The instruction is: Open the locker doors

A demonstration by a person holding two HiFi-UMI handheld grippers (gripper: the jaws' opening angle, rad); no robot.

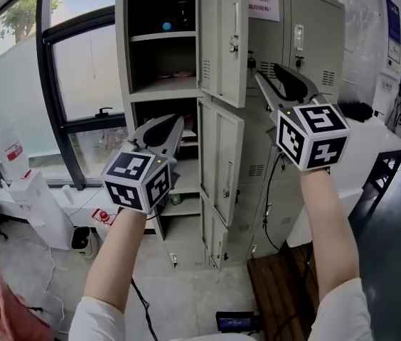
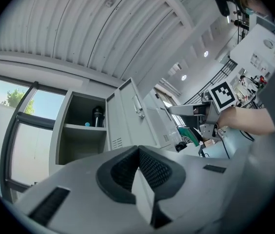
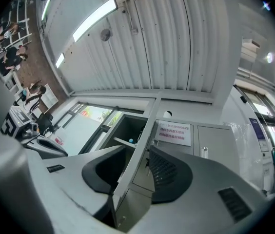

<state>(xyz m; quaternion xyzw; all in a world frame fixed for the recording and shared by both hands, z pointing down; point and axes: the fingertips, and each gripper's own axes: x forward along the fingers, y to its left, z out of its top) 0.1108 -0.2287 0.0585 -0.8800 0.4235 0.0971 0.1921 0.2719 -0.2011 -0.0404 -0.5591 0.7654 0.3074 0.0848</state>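
Note:
The grey locker cabinet [image 1: 300, 27] stands ahead with its left column's doors swung out. My right gripper [image 1: 254, 74] is at the lower edge of the top door [image 1: 222, 41]. In the right gripper view that door's edge [image 3: 136, 152] runs between the two pads, which sit against both its faces. Below it hang the middle door [image 1: 222, 163] and the bottom door [image 1: 213, 241], both ajar. My left gripper [image 1: 177, 124] hovers before the middle compartment, shut with nothing in it; its pads [image 2: 149, 169] meet in the left gripper view.
The right column's doors [image 1: 314, 20] are closed, one with a paper notice [image 1: 263, 1]. A white table [image 1: 382, 144] is at the right, a wooden pallet [image 1: 279, 290] and a cable [image 1: 268, 212] lie below, and a white dispenser [image 1: 40, 212] stands by the window.

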